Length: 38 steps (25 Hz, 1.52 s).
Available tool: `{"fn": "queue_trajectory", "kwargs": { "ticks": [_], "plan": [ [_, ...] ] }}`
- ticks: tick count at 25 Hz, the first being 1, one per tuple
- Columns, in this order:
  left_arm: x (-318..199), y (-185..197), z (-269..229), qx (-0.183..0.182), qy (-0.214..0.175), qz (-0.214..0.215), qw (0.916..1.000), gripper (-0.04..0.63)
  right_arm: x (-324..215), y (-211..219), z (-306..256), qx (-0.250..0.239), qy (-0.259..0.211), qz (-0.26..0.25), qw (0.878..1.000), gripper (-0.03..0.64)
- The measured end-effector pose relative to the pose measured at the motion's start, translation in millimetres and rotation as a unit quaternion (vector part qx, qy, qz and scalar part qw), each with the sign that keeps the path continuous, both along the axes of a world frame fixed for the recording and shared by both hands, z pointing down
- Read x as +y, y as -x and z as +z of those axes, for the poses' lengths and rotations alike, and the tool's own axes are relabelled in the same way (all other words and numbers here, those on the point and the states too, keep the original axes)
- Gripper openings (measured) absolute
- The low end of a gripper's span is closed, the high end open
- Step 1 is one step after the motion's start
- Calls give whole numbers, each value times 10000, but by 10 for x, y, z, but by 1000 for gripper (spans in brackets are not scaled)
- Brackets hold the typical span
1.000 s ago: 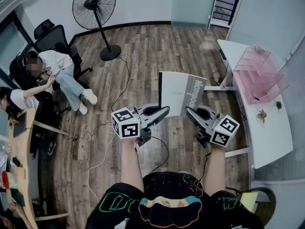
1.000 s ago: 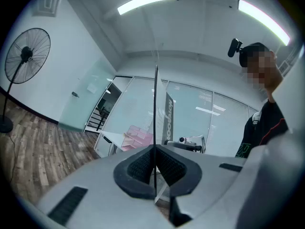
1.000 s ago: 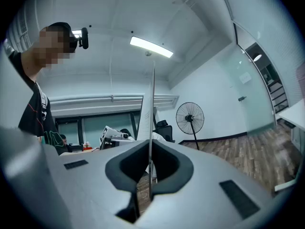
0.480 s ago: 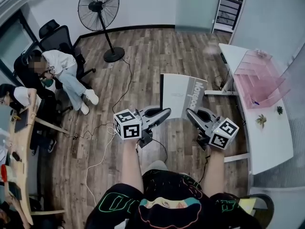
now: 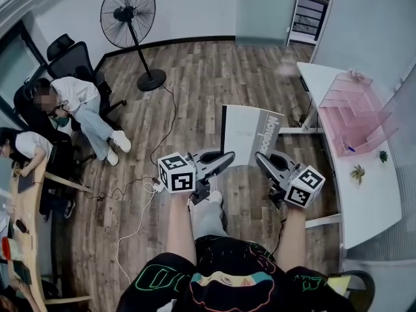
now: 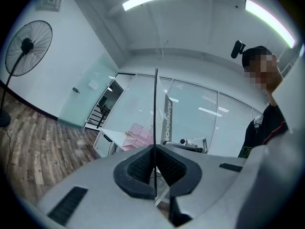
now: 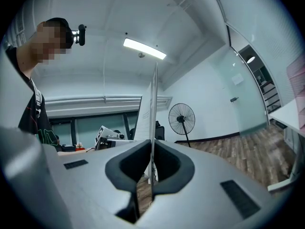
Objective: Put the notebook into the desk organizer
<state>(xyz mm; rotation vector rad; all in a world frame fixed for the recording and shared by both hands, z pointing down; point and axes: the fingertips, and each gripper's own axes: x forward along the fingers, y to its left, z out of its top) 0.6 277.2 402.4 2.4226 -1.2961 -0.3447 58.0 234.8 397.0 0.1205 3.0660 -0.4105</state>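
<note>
A white-grey notebook (image 5: 248, 134) with a dark spine hangs in the air in front of me, held flat toward the head view by both grippers. My left gripper (image 5: 230, 156) is shut on its lower left edge; the left gripper view shows that notebook (image 6: 156, 104) edge-on between the pads. My right gripper (image 5: 260, 157) is shut on the lower right edge, and the notebook (image 7: 153, 109) again shows as a thin upright sheet. The pink see-through desk organizer (image 5: 354, 112) stands on the white desk (image 5: 370, 187) at the right, well apart from the notebook.
A standing fan (image 5: 130, 18) is at the back left on the wood floor. Seated people and chairs (image 5: 68, 99) are at the left beside a wooden table (image 5: 23, 239). Cables (image 5: 140, 194) trail over the floor. Small plants (image 5: 357, 172) sit on the white desk.
The notebook and both grippers have drifted slightly lower and to the right in the head view, and the view has shifted a little. The grips are unchanged.
</note>
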Motion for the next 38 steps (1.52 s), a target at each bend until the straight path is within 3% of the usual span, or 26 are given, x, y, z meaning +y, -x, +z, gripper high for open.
{"fn": "queue_trajectory", "kwargs": {
  "ticks": [10, 18, 22, 31, 38],
  "plan": [
    [-1014, 818, -8, 253, -46, 178, 9995, 5, -1007, 798, -20, 165, -15, 438, 9989, 14],
    [-1638, 1926, -101, 336, -195, -116, 9992, 5, -1675, 1934, -120, 268, -188, 433, 9985, 14],
    [-1855, 2279, -104, 600, -285, -237, 9975, 5, -1900, 2290, -140, 338, -374, 518, 9974, 14],
    [-2214, 2668, 34, 766, -200, -365, 9962, 5, -2245, 2635, 8, 423, -164, 511, 9977, 14],
    [-2667, 2692, 163, 893, -15, -167, 9959, 6, -2661, 2622, 150, 502, 112, 800, 9955, 14]
  ]
}}
